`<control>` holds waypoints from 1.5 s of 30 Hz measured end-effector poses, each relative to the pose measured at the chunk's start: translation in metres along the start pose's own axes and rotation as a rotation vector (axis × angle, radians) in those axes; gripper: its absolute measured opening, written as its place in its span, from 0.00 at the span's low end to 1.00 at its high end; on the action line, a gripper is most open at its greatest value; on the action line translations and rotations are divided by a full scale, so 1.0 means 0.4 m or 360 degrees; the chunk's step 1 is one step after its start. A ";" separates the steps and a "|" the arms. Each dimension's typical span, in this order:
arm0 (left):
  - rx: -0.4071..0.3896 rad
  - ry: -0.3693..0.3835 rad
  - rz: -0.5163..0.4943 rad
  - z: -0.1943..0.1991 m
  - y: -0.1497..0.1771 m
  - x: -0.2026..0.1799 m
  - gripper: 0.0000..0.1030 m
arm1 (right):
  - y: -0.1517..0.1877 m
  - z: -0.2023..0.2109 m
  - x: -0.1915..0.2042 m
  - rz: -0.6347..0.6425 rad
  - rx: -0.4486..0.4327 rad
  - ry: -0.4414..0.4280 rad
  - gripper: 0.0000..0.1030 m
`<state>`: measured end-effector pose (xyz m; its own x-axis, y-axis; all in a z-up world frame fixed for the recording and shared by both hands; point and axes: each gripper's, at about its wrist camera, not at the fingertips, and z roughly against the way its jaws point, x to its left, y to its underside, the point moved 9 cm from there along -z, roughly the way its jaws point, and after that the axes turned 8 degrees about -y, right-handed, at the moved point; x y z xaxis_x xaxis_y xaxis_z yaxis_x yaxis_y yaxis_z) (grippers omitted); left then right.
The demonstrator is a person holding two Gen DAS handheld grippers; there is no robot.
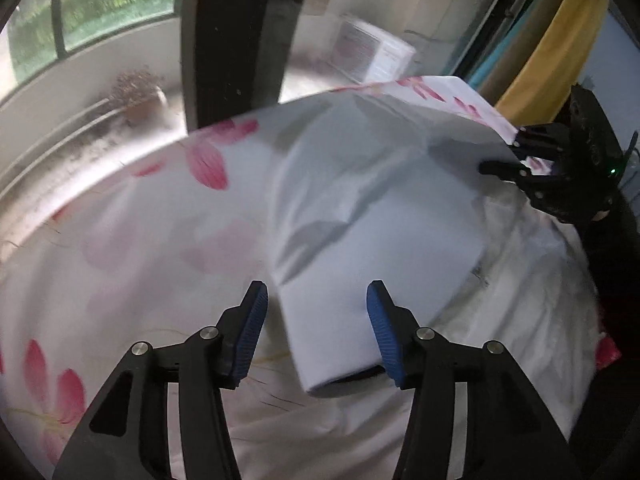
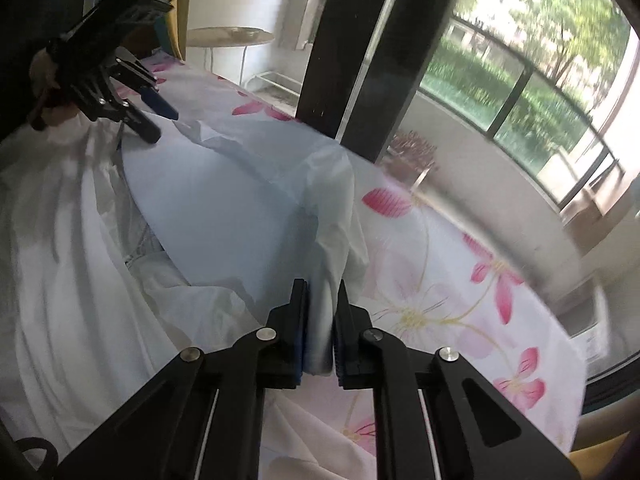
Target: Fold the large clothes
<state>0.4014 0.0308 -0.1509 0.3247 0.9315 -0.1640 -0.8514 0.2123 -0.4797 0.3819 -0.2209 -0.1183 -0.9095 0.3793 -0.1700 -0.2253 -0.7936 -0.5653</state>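
A pale blue-white garment [image 1: 380, 208] lies folded on a floral bedsheet [image 1: 120, 240]. In the left wrist view my left gripper [image 1: 318, 324] stands open, and the near corner of the garment lies loose between its blue pads [image 1: 254, 320]. My right gripper [image 1: 514, 152] shows at the far right, clamped on the garment's far edge. In the right wrist view my right gripper [image 2: 322, 320] is shut on a bunched fold of the garment [image 2: 224, 208]. The left gripper [image 2: 162, 124] appears at the upper left, jaws apart over the cloth.
A crumpled white garment [image 2: 60, 240] lies beside the folded one. A dark pillar [image 2: 352, 40] and a window [image 2: 520, 92] stand beyond the bed's edge, with a potted plant [image 2: 412, 152]. A yellow curtain [image 1: 552, 48] hangs at the right.
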 end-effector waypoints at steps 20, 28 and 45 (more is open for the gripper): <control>-0.0707 -0.0929 -0.0728 0.143 0.019 -0.196 0.10 | -0.005 0.045 0.053 0.0141 -0.0144 0.0305 0.13; -0.0783 -0.0850 -0.0578 0.186 0.077 -0.208 0.11 | 0.043 0.099 0.103 0.0051 -0.0167 0.0236 0.17; -0.0644 -0.0596 -0.0455 0.249 0.260 -0.242 0.11 | 0.182 0.138 0.242 0.0040 -0.0013 0.0176 0.17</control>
<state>0.2406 -0.0079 -0.0992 0.2880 0.9102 0.2977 -0.5044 0.4084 -0.7607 0.2580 -0.2682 -0.1313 -0.8708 0.4097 -0.2719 -0.1995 -0.7999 -0.5660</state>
